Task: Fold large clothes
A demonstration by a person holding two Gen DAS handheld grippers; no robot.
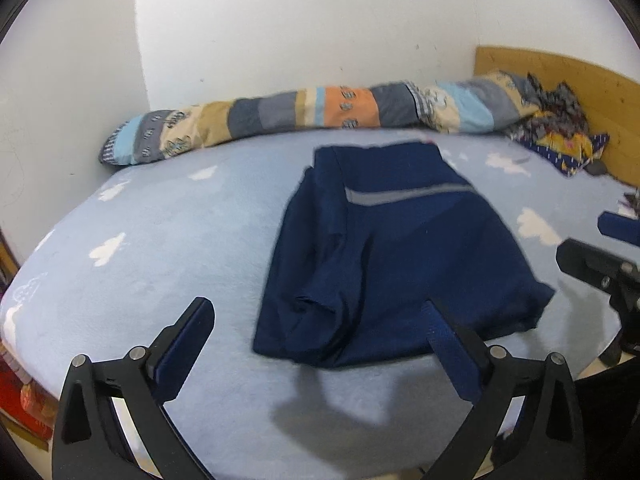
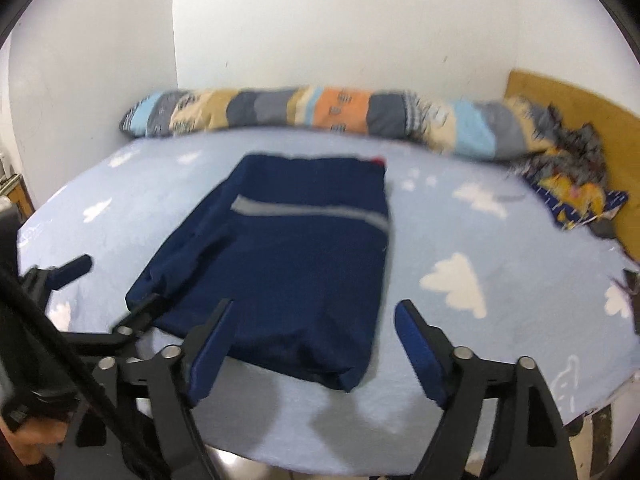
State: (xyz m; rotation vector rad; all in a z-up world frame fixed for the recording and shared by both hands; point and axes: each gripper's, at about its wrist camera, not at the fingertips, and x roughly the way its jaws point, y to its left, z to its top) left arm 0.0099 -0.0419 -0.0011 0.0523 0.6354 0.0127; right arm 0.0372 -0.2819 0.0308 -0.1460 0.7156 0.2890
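A navy garment (image 1: pixel 400 248) with a grey stripe lies folded into a rough rectangle on the light-blue, cloud-printed bed sheet (image 1: pixel 168 240). My left gripper (image 1: pixel 318 306) hovers open over the garment's near edge, with only the cloth below showing between its blue pads; its shadow falls on the sheet below. In the right wrist view the same garment (image 2: pixel 288 264) lies ahead, and my right gripper (image 2: pixel 314 307) is open above its near right corner, holding nothing. The left gripper (image 2: pixel 108 292) shows at that view's left, by the garment's near left corner. The right gripper (image 1: pixel 616 248) shows at the left view's right edge.
A rolled patchwork quilt (image 1: pixel 304 112) runs along the white wall behind the garment. A crumpled patterned cloth (image 1: pixel 560 132) lies at the far right against a wooden headboard (image 1: pixel 580 80). The bed's near edge curves just below both grippers. Something red (image 1: pixel 24 400) sits beside the bed at lower left.
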